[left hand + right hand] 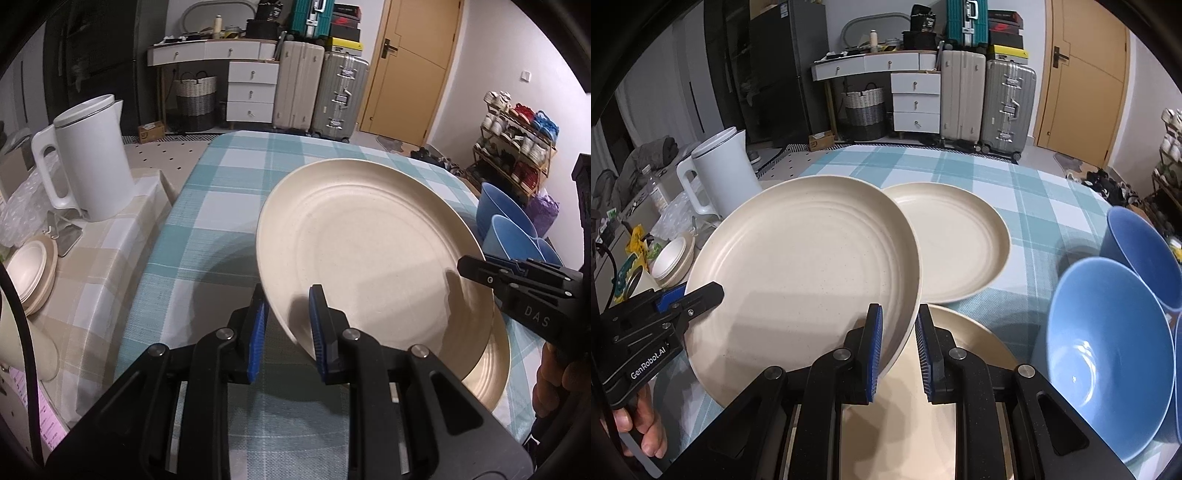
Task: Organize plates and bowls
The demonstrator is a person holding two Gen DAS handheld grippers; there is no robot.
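A large cream plate [369, 251] [805, 266] is held tilted above the checked table by both grippers. My left gripper [286, 325] is shut on its left rim and also shows in the right wrist view [698, 295]. My right gripper [899, 347] is shut on its right rim and also shows in the left wrist view [476, 271]. Under it lies a second cream plate [491, 365] [964, 369]. A third cream plate [960, 236] lies flat further back. Blue bowls [1104, 347] [506, 236] stand at the right.
A white kettle [92, 158] [720, 170] stands on the side table at the left, with small cream dishes [33, 273] [670, 262] near it. Suitcases, drawers and a door stand beyond the table [221, 206]. A shoe rack [517, 147] is at the right.
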